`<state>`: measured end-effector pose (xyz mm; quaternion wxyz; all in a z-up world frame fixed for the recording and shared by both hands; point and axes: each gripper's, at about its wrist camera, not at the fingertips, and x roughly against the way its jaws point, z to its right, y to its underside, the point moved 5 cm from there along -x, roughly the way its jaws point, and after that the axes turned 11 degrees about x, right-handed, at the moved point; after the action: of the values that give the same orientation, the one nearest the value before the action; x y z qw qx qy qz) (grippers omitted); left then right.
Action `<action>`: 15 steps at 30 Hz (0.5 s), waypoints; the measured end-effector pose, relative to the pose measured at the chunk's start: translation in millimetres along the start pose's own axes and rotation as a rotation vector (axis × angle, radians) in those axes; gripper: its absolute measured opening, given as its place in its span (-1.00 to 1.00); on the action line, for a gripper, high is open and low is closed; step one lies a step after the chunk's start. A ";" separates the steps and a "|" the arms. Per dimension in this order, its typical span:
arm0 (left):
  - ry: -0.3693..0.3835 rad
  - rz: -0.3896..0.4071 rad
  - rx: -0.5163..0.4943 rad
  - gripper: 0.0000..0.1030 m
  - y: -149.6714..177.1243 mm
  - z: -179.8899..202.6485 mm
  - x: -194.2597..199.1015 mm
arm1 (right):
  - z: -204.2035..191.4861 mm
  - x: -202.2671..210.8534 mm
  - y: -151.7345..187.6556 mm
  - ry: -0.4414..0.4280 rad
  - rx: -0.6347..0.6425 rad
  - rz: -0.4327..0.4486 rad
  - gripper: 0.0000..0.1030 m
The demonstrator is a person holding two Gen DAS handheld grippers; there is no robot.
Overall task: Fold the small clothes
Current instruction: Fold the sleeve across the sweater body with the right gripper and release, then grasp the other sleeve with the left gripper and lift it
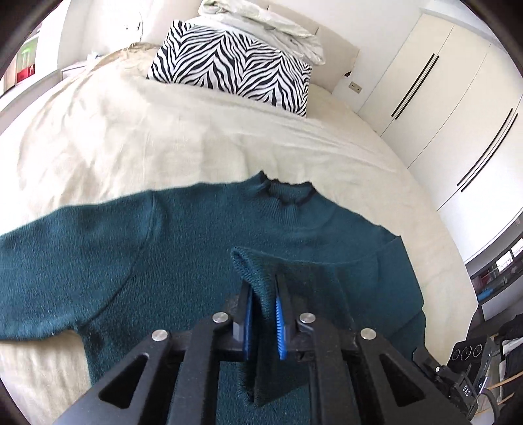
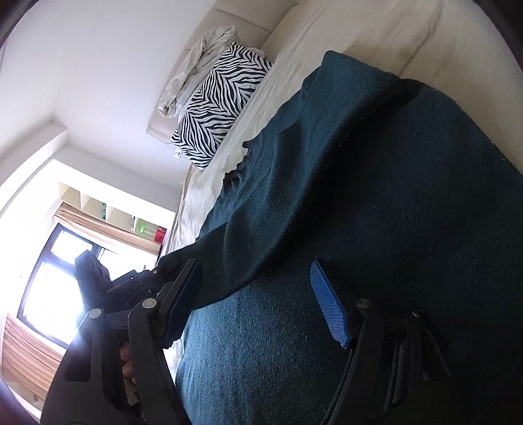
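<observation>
A dark teal knit sweater [image 1: 202, 235] lies flat on the cream bed cover [image 1: 130, 137], collar [image 1: 287, 193] away from me, one sleeve stretched out to the left. My left gripper [image 1: 263, 314] is shut on the cuff of the other sleeve [image 1: 251, 268], folded over the sweater's body. In the right wrist view the sweater [image 2: 376, 196] fills the frame. My right gripper [image 2: 258, 304] is open, its blue-padded fingers [image 2: 328, 304] wide apart just over the fabric, holding nothing.
A zebra-print pillow [image 1: 235, 65] and a crumpled white sheet [image 1: 261, 19] lie at the head of the bed. White wardrobe doors [image 1: 441, 108] stand to the right. A window with curtains [image 2: 49, 278] shows in the right wrist view.
</observation>
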<state>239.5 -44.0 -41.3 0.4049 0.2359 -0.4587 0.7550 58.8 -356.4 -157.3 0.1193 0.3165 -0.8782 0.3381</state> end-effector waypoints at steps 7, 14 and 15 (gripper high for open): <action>-0.002 0.084 0.031 -0.75 -37.3 -24.8 -17.4 | -2.9 -3.6 -1.6 0.008 0.006 -0.006 0.31; -0.067 0.007 0.073 -0.63 -6.6 -66.5 -73.1 | -0.4 -7.9 -14.2 0.024 -0.064 -0.038 0.31; -0.059 0.021 0.070 -0.61 -5.5 -66.8 -72.2 | 2.2 -9.9 -21.1 0.033 -0.078 -0.037 0.31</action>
<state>285.6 -12.1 -122.3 0.3749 0.2675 -0.4462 0.7674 79.8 -365.2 -152.2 0.1523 0.3219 -0.8828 0.3065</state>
